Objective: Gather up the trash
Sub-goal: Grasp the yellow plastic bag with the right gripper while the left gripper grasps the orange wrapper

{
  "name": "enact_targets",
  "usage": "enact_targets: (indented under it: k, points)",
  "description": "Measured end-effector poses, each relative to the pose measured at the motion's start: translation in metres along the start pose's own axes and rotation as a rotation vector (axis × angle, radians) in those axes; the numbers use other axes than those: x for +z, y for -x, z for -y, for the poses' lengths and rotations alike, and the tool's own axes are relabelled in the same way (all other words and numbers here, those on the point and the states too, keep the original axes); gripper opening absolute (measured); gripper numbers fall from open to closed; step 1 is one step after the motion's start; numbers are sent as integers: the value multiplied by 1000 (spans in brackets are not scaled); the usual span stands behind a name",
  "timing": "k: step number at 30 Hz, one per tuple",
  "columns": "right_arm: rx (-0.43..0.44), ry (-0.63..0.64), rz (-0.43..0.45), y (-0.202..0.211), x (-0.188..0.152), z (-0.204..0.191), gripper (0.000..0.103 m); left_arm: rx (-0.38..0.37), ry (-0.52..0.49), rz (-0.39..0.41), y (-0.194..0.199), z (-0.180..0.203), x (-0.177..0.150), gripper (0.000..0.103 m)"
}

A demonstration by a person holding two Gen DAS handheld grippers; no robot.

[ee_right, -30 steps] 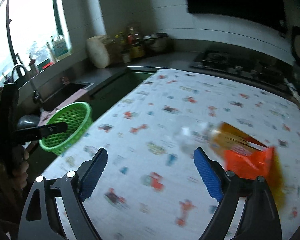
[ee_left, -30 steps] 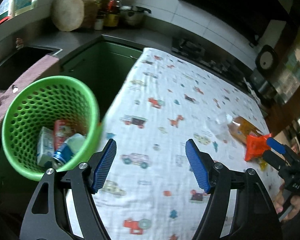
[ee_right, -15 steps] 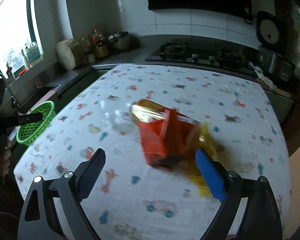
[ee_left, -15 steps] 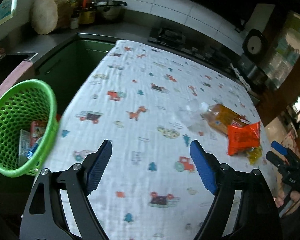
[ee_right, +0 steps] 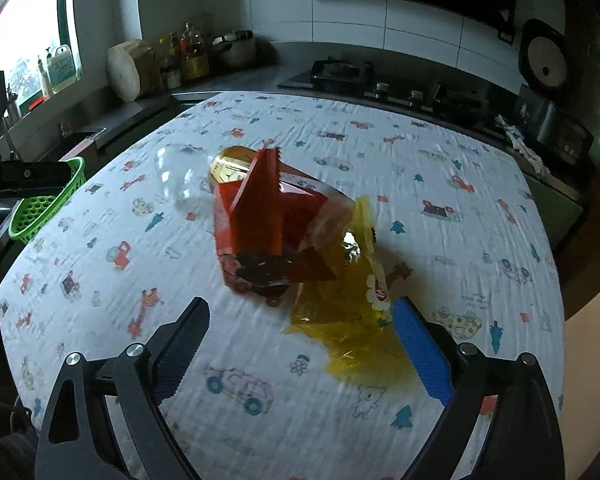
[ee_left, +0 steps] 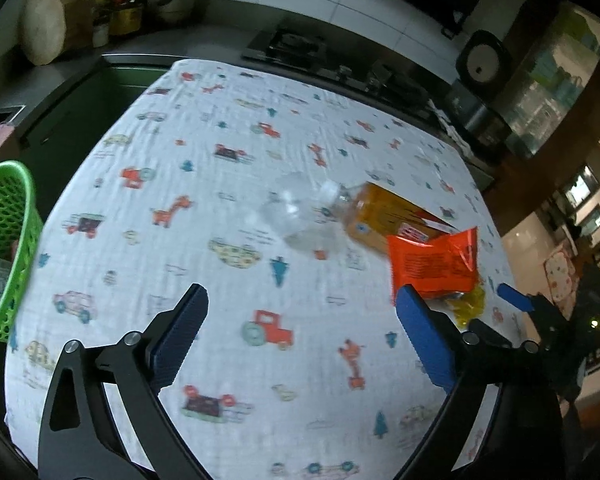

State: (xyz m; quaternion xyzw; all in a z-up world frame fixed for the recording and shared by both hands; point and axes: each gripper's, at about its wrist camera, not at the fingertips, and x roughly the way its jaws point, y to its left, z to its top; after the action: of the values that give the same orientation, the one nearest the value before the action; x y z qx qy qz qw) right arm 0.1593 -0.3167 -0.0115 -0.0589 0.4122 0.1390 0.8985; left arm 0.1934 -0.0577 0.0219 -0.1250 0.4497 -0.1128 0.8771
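My right fingers [ee_right: 300,344] hang wide and empty over the yellow wrapper [ee_right: 352,292]; my left fingers [ee_left: 300,336] are spreading, empty. Orange packet [ee_left: 434,262] and bottle [ee_left: 340,216] lie heaped mid-desk [ee_left: 220,128], the green basket [ee_left: 4,248] waits at its edge.

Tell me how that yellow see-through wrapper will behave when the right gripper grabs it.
The yellow wrapper looks thin and crumpled, so it will probably flop and crush flat. It seems nearly weightless and glossy, so it may slip. It overlaps the orange packet, which might drag along.
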Motion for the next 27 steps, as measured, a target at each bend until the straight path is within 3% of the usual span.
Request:
enact_targets:
  k: [17, 24, 27]
  points:
    - [19, 29, -56, -50, 0, 26, 89, -58, -38, -85, -42, 60, -1, 94]
    - [38, 45, -50, -53, -2, 26, 62, -81, -34, -110, -59, 71, -1, 94]
    - [44, 39, -39, -51, -3, 28, 56, -113, -36, -121, -66, 74, 0, 94]
